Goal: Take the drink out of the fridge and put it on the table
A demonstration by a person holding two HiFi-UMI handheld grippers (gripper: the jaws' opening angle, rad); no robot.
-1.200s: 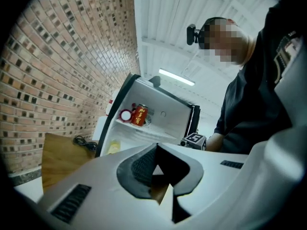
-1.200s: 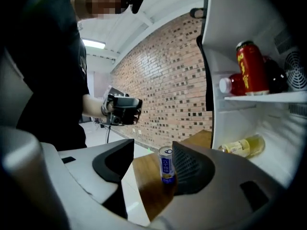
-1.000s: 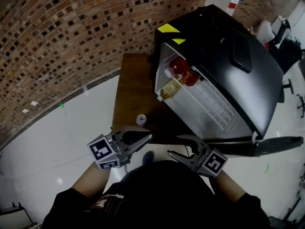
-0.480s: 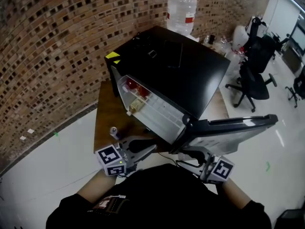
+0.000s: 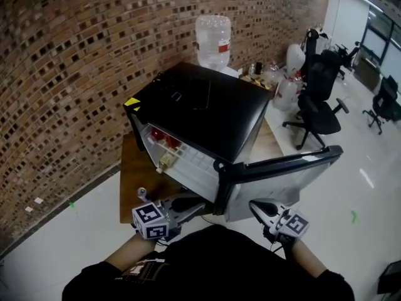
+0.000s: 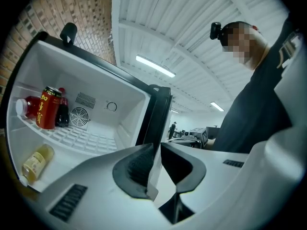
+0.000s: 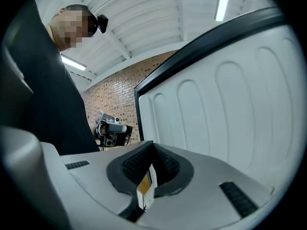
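Far left, a brown wooden table (image 5: 133, 179) stands against the brick wall (image 5: 69, 74). A small silver can (image 5: 141, 193) stands upright near its front edge, just beside the left gripper's marker cube.

Left gripper (image 5: 199, 207) (image 6: 156, 150): held low before the open cabinet. Its jaws are opening, with a narrow gap between the ribbed fingers (image 6: 134, 169). Nothing lies between them; only the edge of the door shows beyond the gap.

The black mini fridge with white interior (image 5: 207, 105) sits on the table. On its white wire shelf, from the left, are a red bottle with a white cap (image 6: 25, 108) lying on its side, a red drink can (image 6: 48, 107) upright, and a dark bottle (image 6: 62, 114) touching the can. A pale yellow bottle (image 6: 36, 163) lies on its side lower down. All four drinks are inside the fridge, left of and well apart from the left gripper's fingers, and untouched.

The white-lined fridge door (image 5: 282, 168) (image 7: 230, 104) stands swung open between the two grippers.

Right gripper (image 5: 255, 207) (image 7: 151, 147): beside the door's inner face. Its fingers (image 7: 136, 164) are pressed together at the tips and grip nothing.

Behind the fridge is a large clear water jug (image 5: 213, 39). Far right are black office chairs (image 5: 319, 86).
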